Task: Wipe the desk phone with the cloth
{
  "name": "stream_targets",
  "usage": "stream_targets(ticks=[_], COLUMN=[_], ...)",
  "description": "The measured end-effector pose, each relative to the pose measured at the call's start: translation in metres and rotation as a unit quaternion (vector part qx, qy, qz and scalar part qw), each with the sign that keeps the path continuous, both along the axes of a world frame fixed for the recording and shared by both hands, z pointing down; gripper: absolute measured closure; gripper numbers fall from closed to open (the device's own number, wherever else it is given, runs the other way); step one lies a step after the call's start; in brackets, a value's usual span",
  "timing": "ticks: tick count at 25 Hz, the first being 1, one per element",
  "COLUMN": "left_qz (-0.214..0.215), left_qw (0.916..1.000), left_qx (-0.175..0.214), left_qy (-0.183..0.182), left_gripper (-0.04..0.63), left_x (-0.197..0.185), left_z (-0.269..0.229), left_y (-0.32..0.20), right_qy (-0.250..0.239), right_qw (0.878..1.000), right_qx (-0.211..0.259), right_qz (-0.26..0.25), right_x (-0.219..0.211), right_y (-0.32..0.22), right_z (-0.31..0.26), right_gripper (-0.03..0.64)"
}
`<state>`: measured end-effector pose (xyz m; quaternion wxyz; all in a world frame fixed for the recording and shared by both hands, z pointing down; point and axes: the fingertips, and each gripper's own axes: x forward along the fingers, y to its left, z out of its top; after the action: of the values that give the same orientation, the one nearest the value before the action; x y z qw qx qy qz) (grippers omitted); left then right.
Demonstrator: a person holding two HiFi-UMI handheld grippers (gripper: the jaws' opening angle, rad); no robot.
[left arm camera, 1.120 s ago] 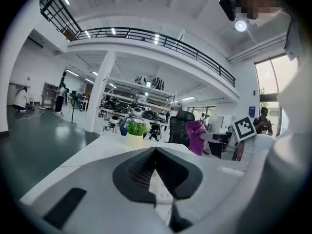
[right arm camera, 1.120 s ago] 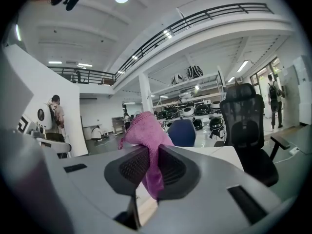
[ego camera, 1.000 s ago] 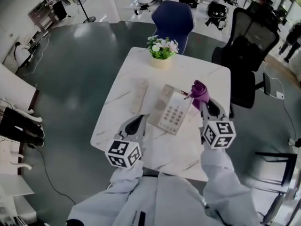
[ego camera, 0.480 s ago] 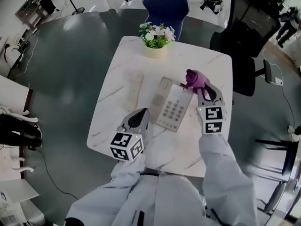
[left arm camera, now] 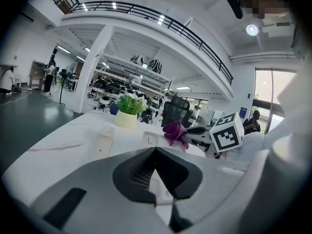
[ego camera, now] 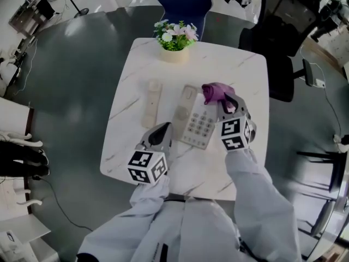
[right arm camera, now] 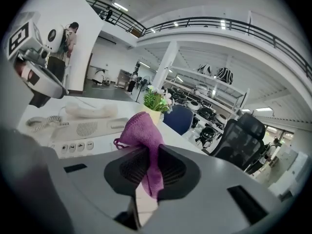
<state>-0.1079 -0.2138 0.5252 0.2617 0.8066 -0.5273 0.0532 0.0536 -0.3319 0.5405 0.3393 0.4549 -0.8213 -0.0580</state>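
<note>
Purple cloth [right arm camera: 141, 130] is being pinched between the jaws of the right gripper [ego camera: 228, 107]. The jaws are being pressed almost fully together on it, with a bunched end standing past the tips and a tail hanging down between them. Just beyond and below those tips, the desk phone [ego camera: 197, 123] is lying on the white marble table [ego camera: 245, 81]. Whether the cloth is already touching the casing cannot be told. Farther out to the left, the handset [ego camera: 152, 102] is lying off its cradle, and a flower pot [ego camera: 174, 42] is standing at the far edge.

The jaws of the left gripper [ego camera: 160, 132] are being held together with nothing between them. Their tips are being pointed toward the phone's near left corner, close beside it.

The step in hand is judged to be the bringing of the cloth onto the phone's upper part. For it to be done well, the bunched end should be laid flat on the casing and drawn in light strokes along the keys. That way the base is not being shoved across the smooth table. The base could be steadied by the idle left gripper.

The right forearm is being stretched forward, with the gripper angled inward over the phone. The left arm is being kept bent and closer to the body.
</note>
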Motion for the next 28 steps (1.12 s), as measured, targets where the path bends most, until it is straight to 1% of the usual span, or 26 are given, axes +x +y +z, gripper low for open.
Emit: stream_targets(ticks=[17,28], left_qz=[0.025,0.036], left_qw=[0.9996,0.9993], left_qx=[-0.003,0.003], left_qy=[0.010,0.008], left_gripper=[0.597,0.597], left_x=[-0.004,-0.005], left_z=[0.005,0.001], left_y=[0.013,0.025], right_qy=[0.016,0.025], right_qw=[1.000,0.999], right_qx=[-0.019,-0.030], right_qz=[0.019,0.014], right_x=[-0.007,-0.012], right_y=[0.023,0.045], right_z=[0.018,0.025], right_gripper=[0.581,0.581])
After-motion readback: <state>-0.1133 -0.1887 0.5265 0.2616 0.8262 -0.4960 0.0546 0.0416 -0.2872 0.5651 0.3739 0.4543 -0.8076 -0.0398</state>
